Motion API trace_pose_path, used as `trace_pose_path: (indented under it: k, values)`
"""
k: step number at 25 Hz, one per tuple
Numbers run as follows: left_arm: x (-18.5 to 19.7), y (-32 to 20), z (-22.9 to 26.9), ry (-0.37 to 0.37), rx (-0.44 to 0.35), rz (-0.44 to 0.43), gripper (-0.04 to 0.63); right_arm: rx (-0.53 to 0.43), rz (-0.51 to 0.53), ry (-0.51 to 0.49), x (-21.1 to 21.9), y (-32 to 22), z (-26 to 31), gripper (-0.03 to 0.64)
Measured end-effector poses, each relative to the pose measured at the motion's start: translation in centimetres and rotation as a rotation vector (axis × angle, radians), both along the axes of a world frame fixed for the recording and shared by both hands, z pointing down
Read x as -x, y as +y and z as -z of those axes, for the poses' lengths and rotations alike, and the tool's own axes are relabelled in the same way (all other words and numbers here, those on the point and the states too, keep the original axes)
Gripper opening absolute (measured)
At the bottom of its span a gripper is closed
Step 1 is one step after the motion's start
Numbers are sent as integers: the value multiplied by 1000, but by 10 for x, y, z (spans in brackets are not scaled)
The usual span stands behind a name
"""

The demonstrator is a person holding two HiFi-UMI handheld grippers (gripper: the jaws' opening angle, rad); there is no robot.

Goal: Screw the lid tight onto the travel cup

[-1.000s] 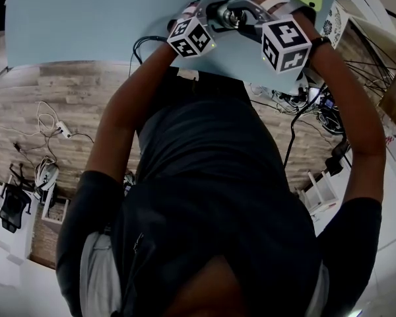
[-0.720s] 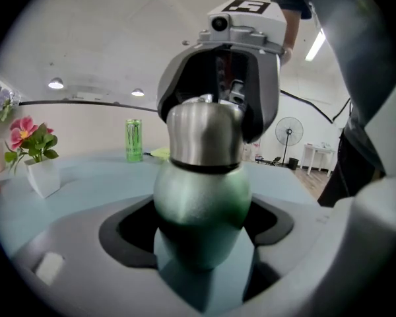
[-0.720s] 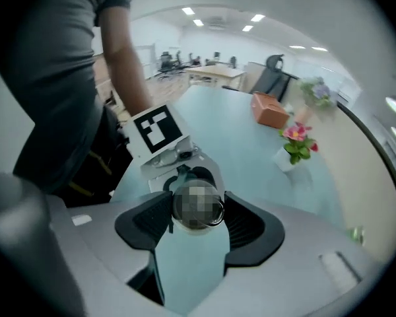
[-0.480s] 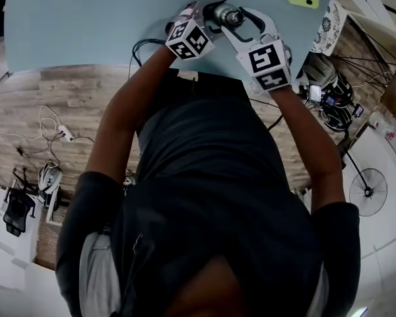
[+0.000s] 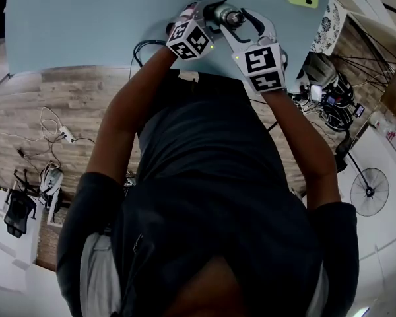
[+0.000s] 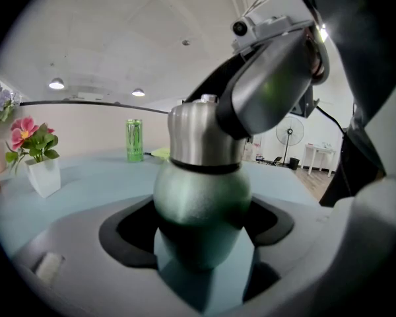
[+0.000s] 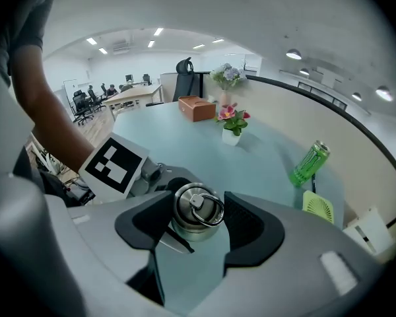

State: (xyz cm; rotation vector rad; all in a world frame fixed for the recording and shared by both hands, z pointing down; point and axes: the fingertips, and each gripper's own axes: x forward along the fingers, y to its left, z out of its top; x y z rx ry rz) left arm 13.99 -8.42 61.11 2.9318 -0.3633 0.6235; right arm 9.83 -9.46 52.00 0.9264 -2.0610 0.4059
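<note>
Clamped with the left gripper point(image 6: 199, 228) on the travel cup point(image 6: 201, 190): green rounded body upright between the two dark pads, pressed from both sides and rising out of the gap. Closed with the right gripper point(image 7: 195, 222) on the lid point(image 7: 197, 209) from above: steel cap with its ring loop seated between the black pads, touched on either side, held at a fairly wide spread. From the left jaws' side, seated on top of the cup above a dark seam, with one grey finger of the right gripper laid across its upper right. From the head, both brought together over the cup at the near edge of the pale blue table point(image 5: 86, 18), one coming in from the left and the other from the lower right, marker cubes turned toward the person. Beyond the left jaws and off to their left: a green can point(image 6: 134, 139) standing on the table and, farther left and nearer, a white pot of pink flowers point(image 6: 39, 167). Beyond the right jaws, up and to their right: the same can and, just past the right-hand jaw, a small light green fan point(image 7: 317, 207). Well ahead of those jaws, a brown box point(image 7: 197, 107) near the table's far end. Just left of the right jaws, the left gripper's marker cube point(image 7: 113, 165).
</note>
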Motion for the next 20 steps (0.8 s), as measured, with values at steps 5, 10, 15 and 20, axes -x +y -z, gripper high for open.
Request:
trace_pose_path:
  k: [5,10,15,20]
  values:
    - [-1,0,0,1,0,-1,410,37,162,-5,2,4,5,241]
    - [-2,-1,-1,2,1,-4,410,59,677,86,1,17,12,242]
    - [-4,1,1,0,-1,-3,410,67,1226,334,-8,27,-2,242]
    - [-3,1,0,-1,-3,-2,410,47,1421,382,-1,30,-14,241]
